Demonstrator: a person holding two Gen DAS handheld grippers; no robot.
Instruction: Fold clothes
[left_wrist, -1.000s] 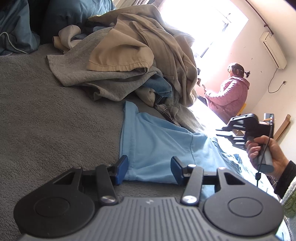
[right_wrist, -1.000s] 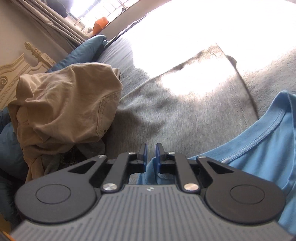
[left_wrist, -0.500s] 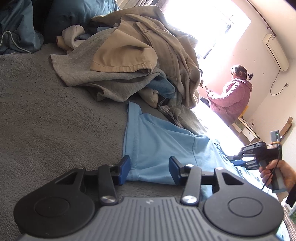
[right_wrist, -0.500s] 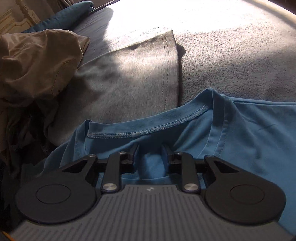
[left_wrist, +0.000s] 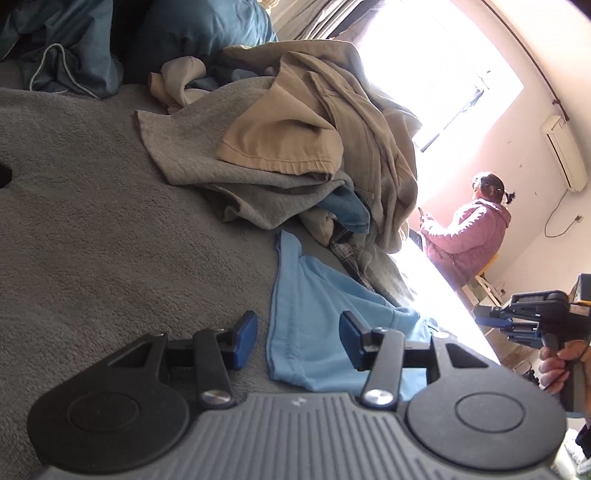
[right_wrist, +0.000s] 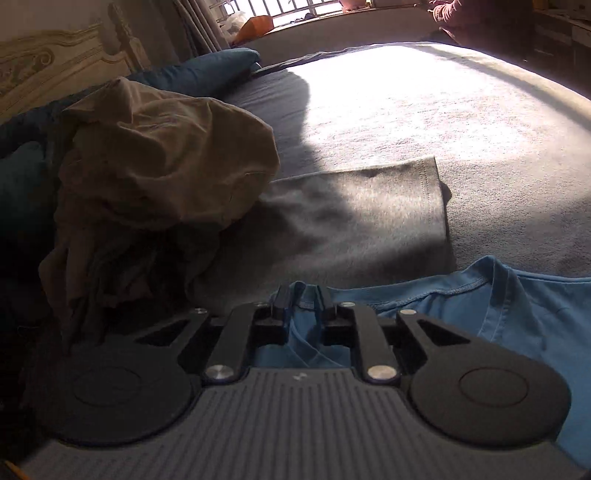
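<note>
Shirt (left_wrist: 317, 306): light blue, spread on the grey bed (left_wrist: 110, 229); its collar (right_wrist: 443, 293) lies toward the grey cloth in the right wrist view.
Left claw (left_wrist: 298, 334): fingers wide apart, low over the shirt's hem edge; one blue pad (left_wrist: 245, 330) stands over the blanket, the other over the blue fabric, and nothing is gripped.
Right claw (right_wrist: 301, 295): fingers drawn close together with a fold of the shirt between them, near the collar; whether the pads press the cloth I cannot tell.
Hand (left_wrist: 557, 363): holds the right claw's handle at the right edge of the left wrist view.
Pile (left_wrist: 295, 147): tan, grey and denim clothes heaped just beyond the shirt.
Grey cloth (right_wrist: 369, 214): flat on the bed between pile and collar.
Pillow (right_wrist: 199, 74): dark blue, behind the pile.
Person (left_wrist: 469, 236): pink jacket, by the bright window (left_wrist: 424, 74), well apart from the bed work.
</note>
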